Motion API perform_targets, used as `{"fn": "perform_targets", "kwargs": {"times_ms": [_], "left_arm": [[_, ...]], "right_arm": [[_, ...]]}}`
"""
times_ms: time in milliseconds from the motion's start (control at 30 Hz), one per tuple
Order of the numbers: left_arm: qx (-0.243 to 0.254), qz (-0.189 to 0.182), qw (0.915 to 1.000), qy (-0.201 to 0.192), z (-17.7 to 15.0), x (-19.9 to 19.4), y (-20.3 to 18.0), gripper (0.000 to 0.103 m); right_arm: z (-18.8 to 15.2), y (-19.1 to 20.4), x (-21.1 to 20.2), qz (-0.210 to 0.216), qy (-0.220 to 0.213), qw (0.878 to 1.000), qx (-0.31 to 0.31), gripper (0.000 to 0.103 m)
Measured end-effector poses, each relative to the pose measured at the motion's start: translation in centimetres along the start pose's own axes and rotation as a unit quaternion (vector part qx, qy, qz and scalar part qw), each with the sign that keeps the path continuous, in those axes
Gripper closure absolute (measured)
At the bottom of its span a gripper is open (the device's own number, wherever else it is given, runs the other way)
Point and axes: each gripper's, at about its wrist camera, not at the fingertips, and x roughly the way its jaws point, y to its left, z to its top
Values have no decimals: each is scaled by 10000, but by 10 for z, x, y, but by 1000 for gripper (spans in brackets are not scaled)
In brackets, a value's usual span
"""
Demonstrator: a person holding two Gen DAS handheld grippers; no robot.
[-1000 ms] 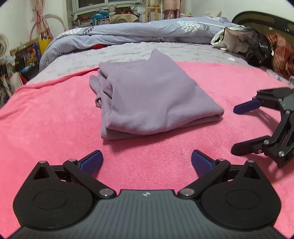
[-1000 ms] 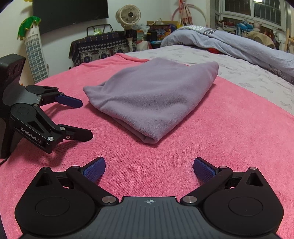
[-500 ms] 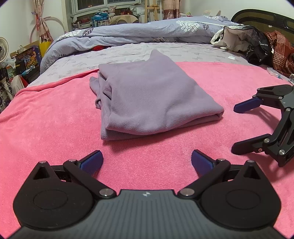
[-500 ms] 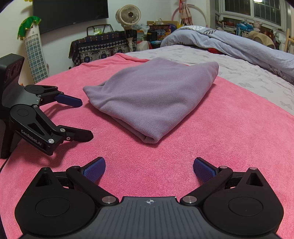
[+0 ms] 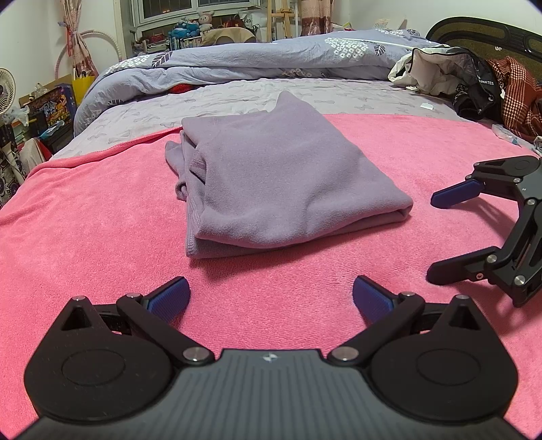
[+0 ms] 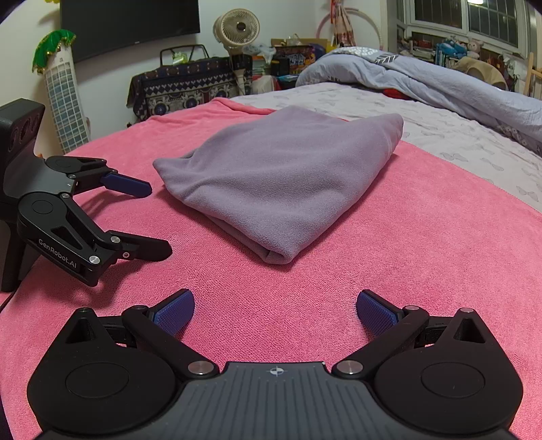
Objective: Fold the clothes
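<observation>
A lilac fleece garment [image 5: 281, 182] lies folded into a thick rectangle on the pink blanket [image 5: 84, 216]. It also shows in the right wrist view [image 6: 281, 176]. My left gripper [image 5: 271, 298] is open and empty, low over the blanket just short of the garment's near edge. My right gripper [image 6: 275, 309] is open and empty, near the garment's folded corner. Each gripper shows in the other's view: the right one [image 5: 437, 237] at the right, the left one [image 6: 159, 220] at the left. Neither touches the garment.
A grey-blue duvet [image 5: 271, 61] is bunched along the far side of the bed. A pile of clothes [image 5: 474, 84] lies by the dark headboard. A fan [image 6: 237, 27], a tower fan [image 6: 64, 101] and cluttered furniture stand beyond the bed's edge.
Both grippers stay open and nearly still. The left wrist view has shifted very slightly. The garment has not moved.
</observation>
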Motion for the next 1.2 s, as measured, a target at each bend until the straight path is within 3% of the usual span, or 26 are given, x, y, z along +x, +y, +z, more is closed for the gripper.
{"fn": "perform_targets", "kwargs": {"times_ms": [167,300,367,433,533,600,1200], "left_arm": [[-23,-31,10000,50,2,1,1,0],[-251,398,9979,443,24,-1,-6,0],[-3,802,9958,438,30,3,-17,0],[431,919,9940,397,28,11,-26,0],[-115,642,9979,-10,15,14,-14,0],[-377,452,9983,16,14,15,-5,0],[-361,447,9983,40,15,17,-4,0]], "right_arm": [[0,0,0,-2,1,10000,-3,0],[0,-1,-1,29,7,10000,-7,0],[0,-1,-1,27,8,10000,-14,0],[0,-1,-1,28,8,10000,-5,0],[0,0,-1,22,10,10000,-12,0],[0,0,0,20,11,10000,-14,0],[0,1,0,17,14,10000,-21,0]]}}
